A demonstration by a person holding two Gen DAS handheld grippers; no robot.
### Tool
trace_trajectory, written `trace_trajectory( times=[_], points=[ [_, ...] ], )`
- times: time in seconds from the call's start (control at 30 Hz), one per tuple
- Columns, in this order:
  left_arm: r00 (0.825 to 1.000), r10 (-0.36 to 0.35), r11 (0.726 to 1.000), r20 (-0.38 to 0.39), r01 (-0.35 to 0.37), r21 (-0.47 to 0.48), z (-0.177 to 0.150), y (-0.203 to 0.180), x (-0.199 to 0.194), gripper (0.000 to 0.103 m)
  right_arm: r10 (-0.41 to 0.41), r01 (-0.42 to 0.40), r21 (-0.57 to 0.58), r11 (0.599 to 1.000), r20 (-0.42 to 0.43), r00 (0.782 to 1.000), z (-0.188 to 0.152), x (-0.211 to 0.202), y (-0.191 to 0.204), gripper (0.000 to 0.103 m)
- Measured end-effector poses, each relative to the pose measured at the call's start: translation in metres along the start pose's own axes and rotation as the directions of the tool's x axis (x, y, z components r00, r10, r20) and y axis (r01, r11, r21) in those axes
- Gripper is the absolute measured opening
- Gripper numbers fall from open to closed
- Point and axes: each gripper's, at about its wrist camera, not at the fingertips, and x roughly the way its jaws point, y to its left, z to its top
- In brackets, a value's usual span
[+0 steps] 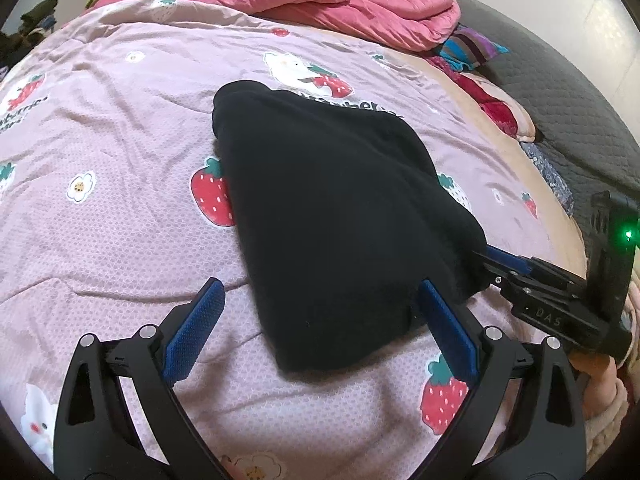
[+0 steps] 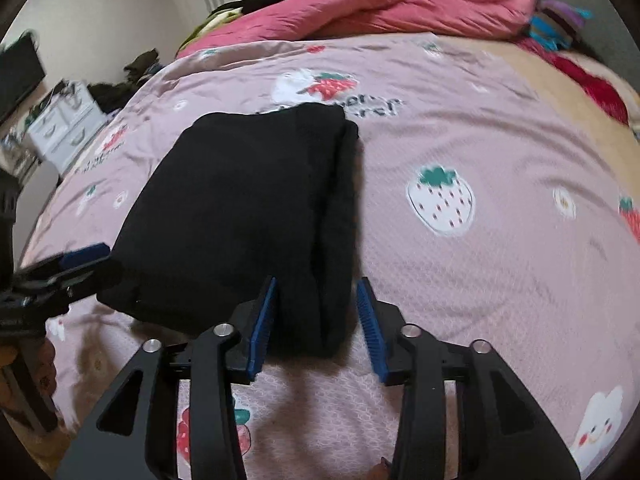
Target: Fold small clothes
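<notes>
Both tongs [image 1: 316,316] [image 2: 316,324] astride black garment [image 1: 328,208].

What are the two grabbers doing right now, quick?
Left gripper: open, its jaws around the near corner of the black cloth.
Right gripper: open, its jaws either side of the cloth's folded edge.
</notes>
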Motion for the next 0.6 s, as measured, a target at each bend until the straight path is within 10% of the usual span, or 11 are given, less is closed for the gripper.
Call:
trace_trajectory(
  times=[0.33, 0.6],
  points=[
    [0.999, 0.006, 1.000, 0.032, -0.007, 0.014, 0.000, -0.006, -0.021, 0.094, -0.064, 0.074, -0.049, 0.996, 0.177, 0.982, -0.008, -0.056, 0.015, 0.097],
    [0.993, 0.026, 0.999, 0.111, -0.030, 0.032, -0.005, -0.019, -0.052, 0.094, -0.092, 0.117, -0.070, 0.991, 0.289, 0.953, -0.013, -0.103, 0.024, 0.099]
  ],
)
